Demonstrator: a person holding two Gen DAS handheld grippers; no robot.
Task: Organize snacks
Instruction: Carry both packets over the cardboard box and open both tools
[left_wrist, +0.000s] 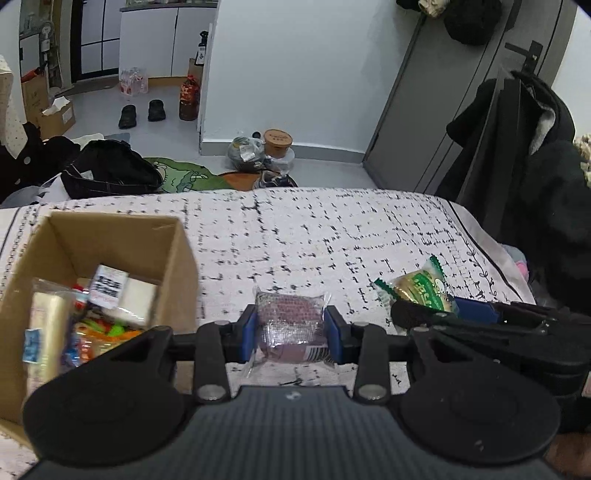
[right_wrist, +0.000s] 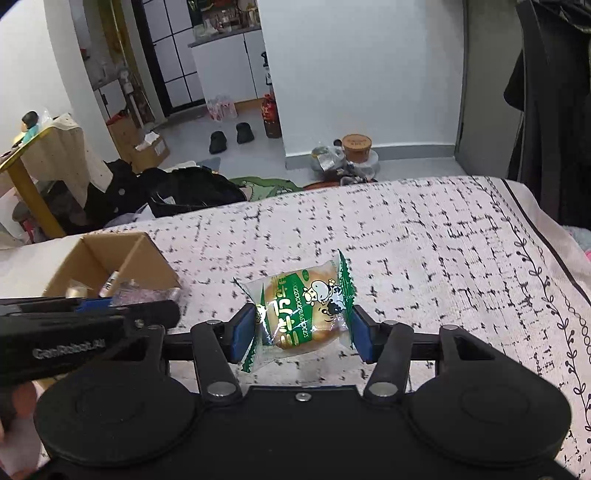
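Note:
My left gripper (left_wrist: 291, 334) is shut on a purple-brown cake in clear wrap (left_wrist: 290, 321), held above the patterned cloth. Its blue pads (left_wrist: 249, 332) press both sides of the packet. To its left stands an open cardboard box (left_wrist: 177, 266) holding several snack packets. My right gripper (right_wrist: 301, 332) is shut on a green-and-white wrapped bun with a cow print (right_wrist: 303, 314), also lifted off the cloth. The right gripper shows at the right of the left wrist view with the bun (left_wrist: 421, 288). The left gripper's side (right_wrist: 88, 317) and the box (right_wrist: 147, 258) show at the left of the right wrist view.
A white cloth with black dashes (left_wrist: 332, 236) covers the surface, its far edge running across the view. Beyond lie a black bag (left_wrist: 110, 170), floor clutter and a wooden-lidded tub (left_wrist: 277, 142). Dark coats (left_wrist: 524, 158) hang at the right.

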